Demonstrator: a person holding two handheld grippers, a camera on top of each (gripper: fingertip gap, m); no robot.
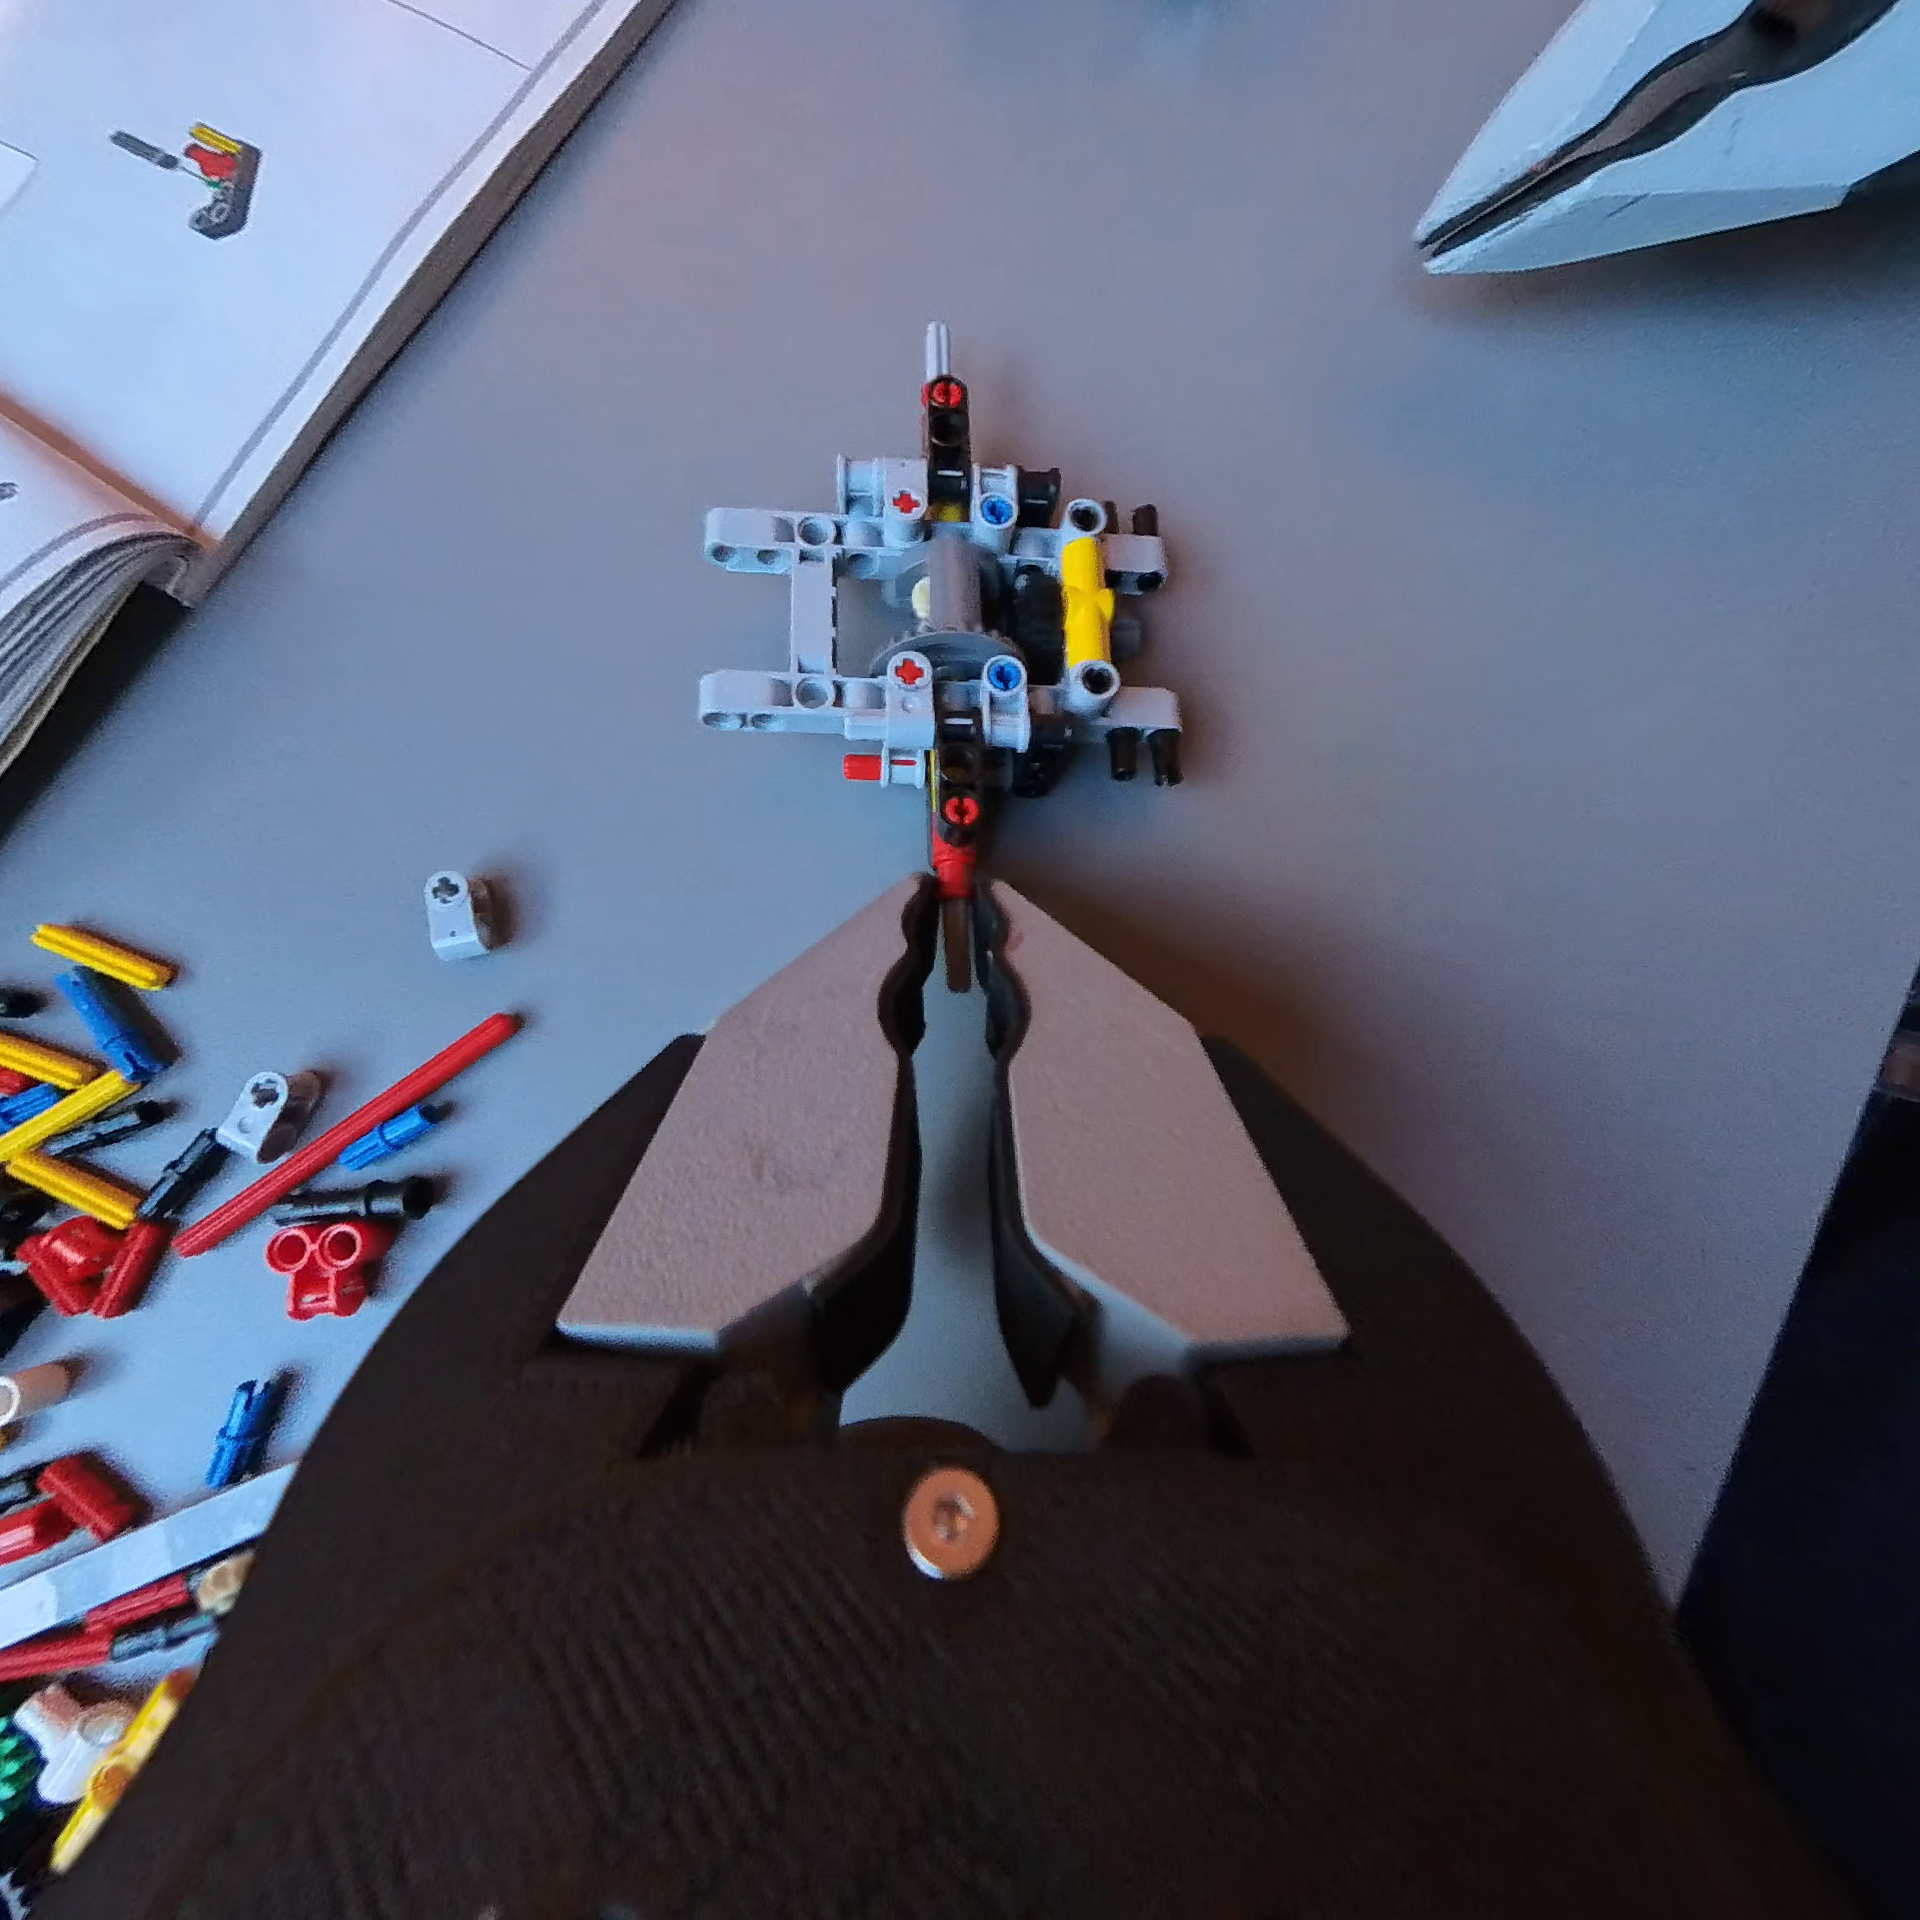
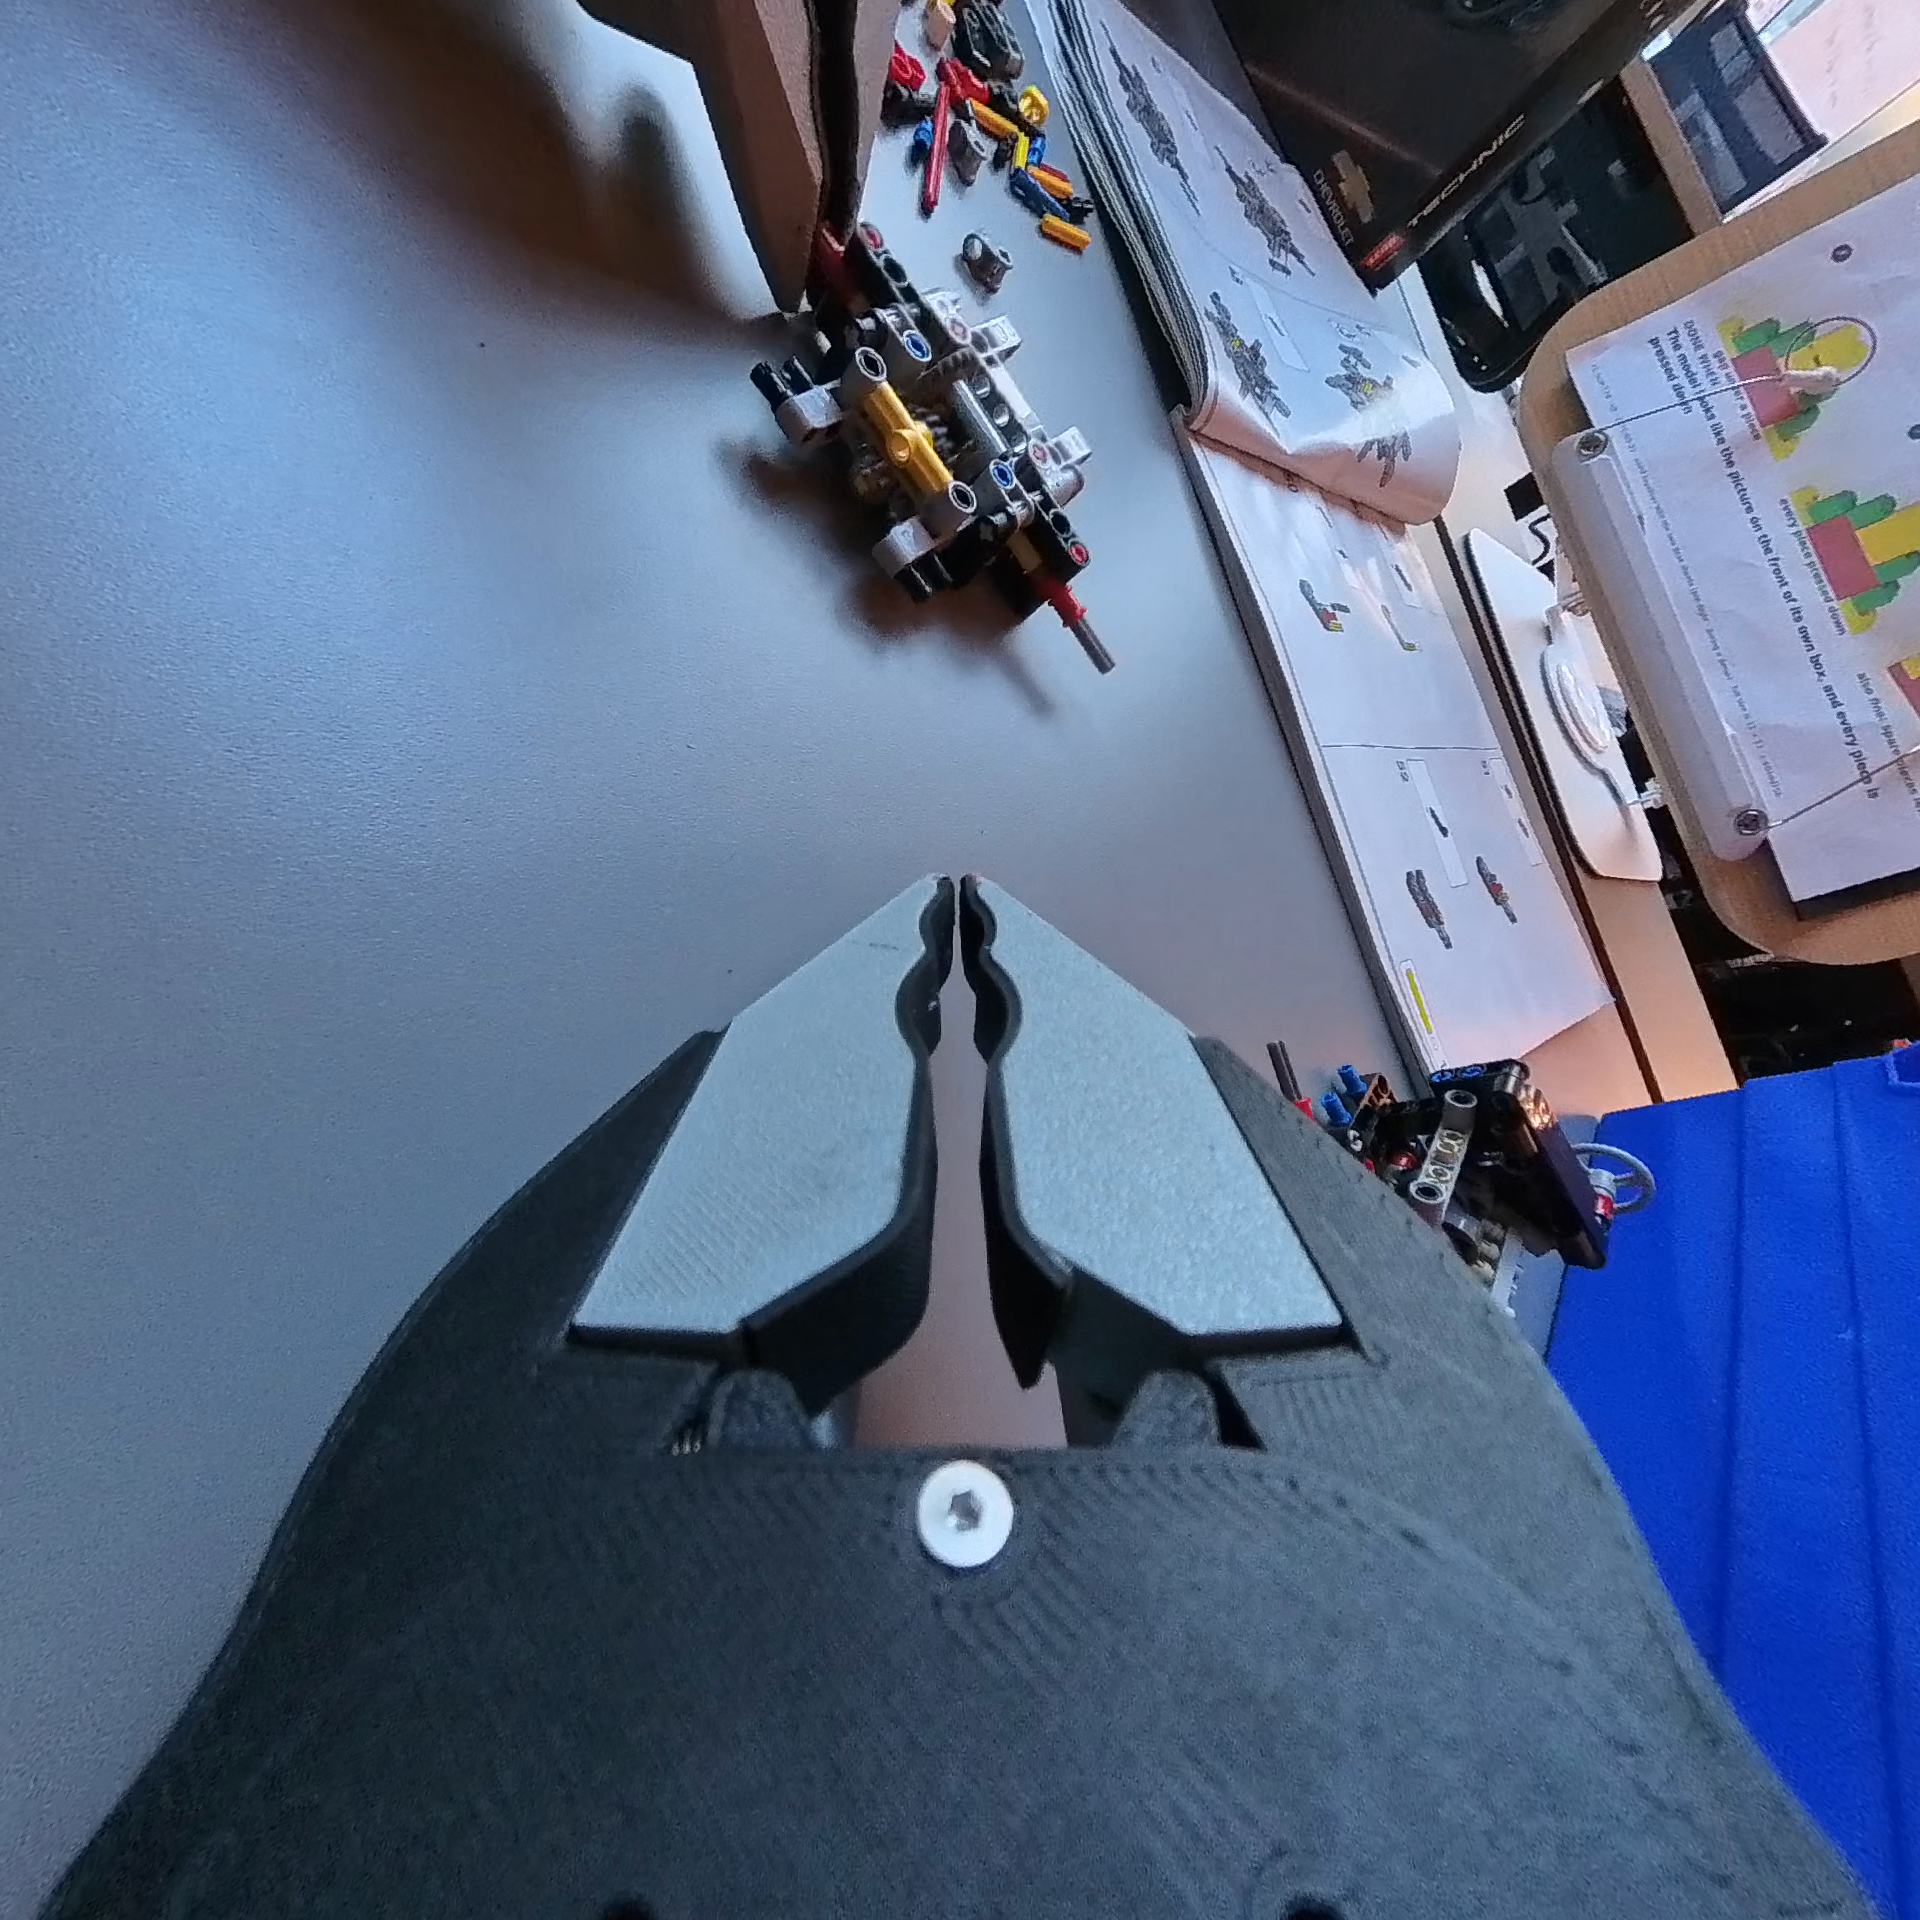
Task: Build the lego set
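Observation:
A small grey, black and yellow brick assembly (image 1: 935, 603) lies on the grey table (image 1: 1455, 727). A dark axle (image 1: 957, 951) with a red bush (image 1: 956, 857) sticks out of its near end. My left gripper (image 1: 958, 894) is shut on this axle, with the bush just ahead of the fingertips. The right wrist view shows the same assembly (image 2: 925, 447) with the left gripper (image 2: 821, 270) at its far end. My right gripper (image 2: 957, 883) is shut with nothing between its pads and hovers over bare table, well short of the assembly. It also shows in the left wrist view (image 1: 1662, 156).
Loose red, yellow, blue and black parts (image 1: 104, 1143) lie at the left, with a grey connector (image 1: 462, 914) apart from them. An open instruction booklet (image 1: 208, 260) lies at the far left. A second brick assembly (image 2: 1475, 1153) and a blue bin (image 2: 1766, 1455) are beside my right gripper. My right fingertips sit around 15 cm from my left ones.

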